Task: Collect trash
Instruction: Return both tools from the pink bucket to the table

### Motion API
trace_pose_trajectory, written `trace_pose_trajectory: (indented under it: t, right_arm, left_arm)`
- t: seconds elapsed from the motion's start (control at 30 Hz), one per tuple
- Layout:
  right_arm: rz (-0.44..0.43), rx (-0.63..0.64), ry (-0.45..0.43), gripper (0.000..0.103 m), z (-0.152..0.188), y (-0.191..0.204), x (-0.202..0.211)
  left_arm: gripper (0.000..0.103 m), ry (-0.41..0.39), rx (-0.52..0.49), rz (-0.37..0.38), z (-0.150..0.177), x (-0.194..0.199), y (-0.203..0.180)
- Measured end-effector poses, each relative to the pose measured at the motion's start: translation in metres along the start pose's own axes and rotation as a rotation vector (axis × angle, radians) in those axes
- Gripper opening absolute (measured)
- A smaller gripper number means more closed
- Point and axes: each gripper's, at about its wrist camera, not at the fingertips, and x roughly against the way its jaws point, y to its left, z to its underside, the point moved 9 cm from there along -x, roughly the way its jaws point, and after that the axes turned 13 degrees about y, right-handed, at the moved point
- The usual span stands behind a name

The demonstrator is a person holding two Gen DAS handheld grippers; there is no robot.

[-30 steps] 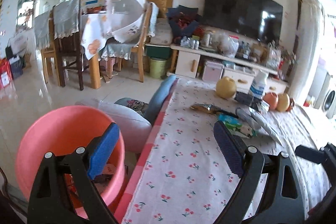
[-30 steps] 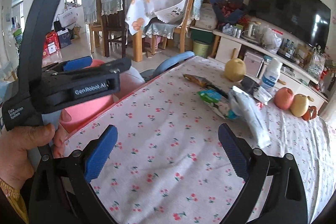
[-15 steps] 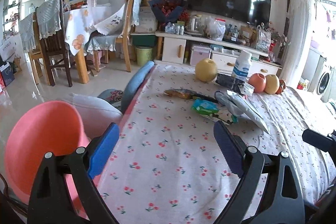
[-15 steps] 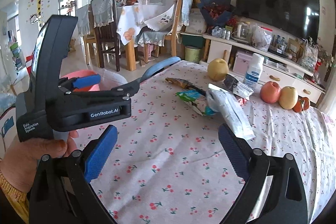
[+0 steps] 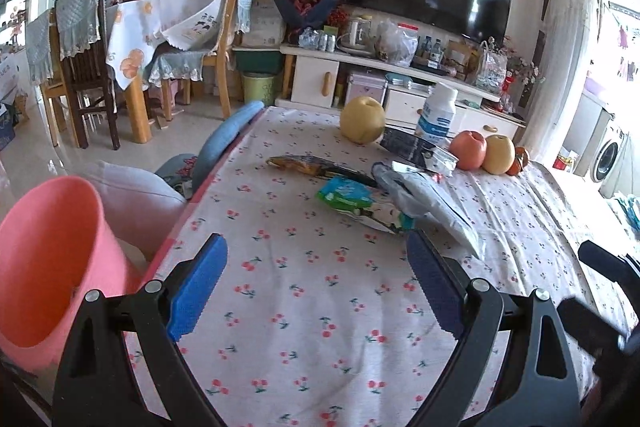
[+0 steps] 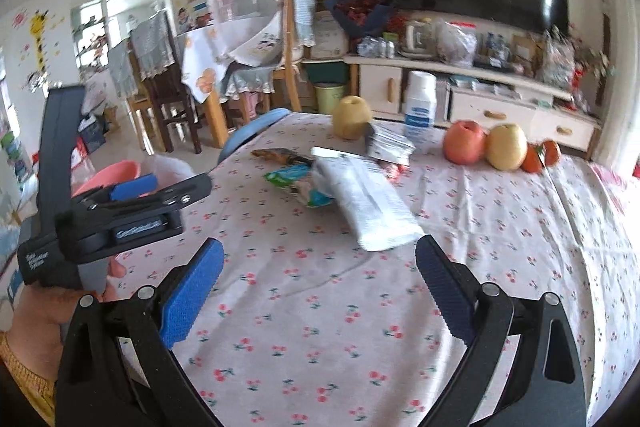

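crinkly foil wrappers (image 5: 362,195) on cherry-print tablecloth (image 5: 320,307), left gripper (image 5: 316,283) and right gripper (image 6: 320,291) both wide, empty

1. The left wrist camera is looking forward between its own blue fingers (image 5: 198,283), low over the cherry-print tablecloth (image 5: 312,307) and facing the TV (image 5: 428,3).
2. The right wrist camera is facing the same way from further right, taking in the left gripper (image 6: 132,187) at its left edge.
3. Both views are sharing the wrappers (image 5: 360,199) (image 6: 360,203) at mid-table and the fruit (image 5: 468,149) (image 6: 464,141) beyond.
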Motion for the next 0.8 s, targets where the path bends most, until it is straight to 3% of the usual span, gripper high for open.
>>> trace_pose_trajectory:
  t: [0.4,0.8]
  right_arm:
    - [-0.048,-0.244,0.037,0.096,-0.009,-0.098,-0.017]
    - [-0.175,-0.316,0.105,0.096,-0.051,-0.128,-0.09]
  left_arm:
    - [0.092,0.039,0.022,0.075,-0.012,-0.031,-0.023]
    - [0.091,0.08,0.188,0.152,-0.055,-0.092,-0.001]
